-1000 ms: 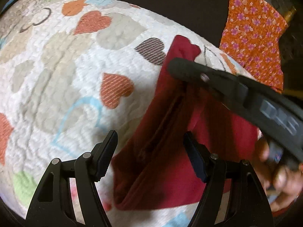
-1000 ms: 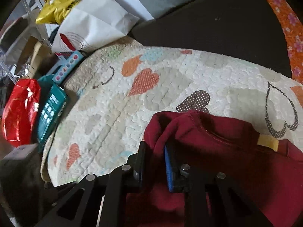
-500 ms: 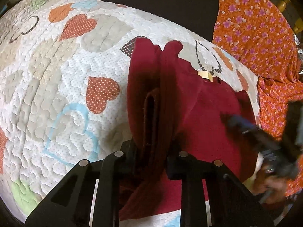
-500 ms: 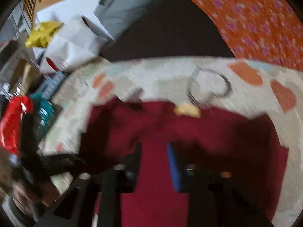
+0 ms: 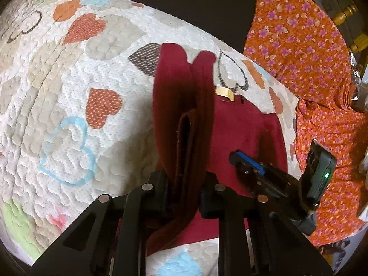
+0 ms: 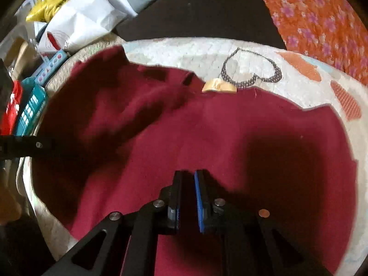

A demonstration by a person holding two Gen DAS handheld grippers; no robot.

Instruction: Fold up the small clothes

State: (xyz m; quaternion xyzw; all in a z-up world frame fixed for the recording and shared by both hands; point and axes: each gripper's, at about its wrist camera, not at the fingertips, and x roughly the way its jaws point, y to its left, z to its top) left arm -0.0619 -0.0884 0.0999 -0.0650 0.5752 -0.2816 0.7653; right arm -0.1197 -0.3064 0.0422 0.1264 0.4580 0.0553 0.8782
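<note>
Where left claw (image 5: 184, 184) pinches, shirt (image 5: 243, 133) hides pads.

Red garment (image 6: 230, 138): soft matt cloth, fuzzy nap, with a smooth tan tag (image 6: 218, 86) at the neck. Quilt (image 5: 69, 92) under the garment: white stitched cloth, puckered and bumpy, printed hearts. Orange floral cloth (image 5: 310, 69) beyond the quilt: thin, smooth weave. Left tool (image 5: 184, 184): matt black plastic, bright metal rivets. Right tool (image 6: 187, 197): same black plastic, blue pads (image 6: 199, 207). Beside the quilt: white crinkled paper bag (image 6: 76, 23), glossy red packet (image 6: 10, 112).
</note>
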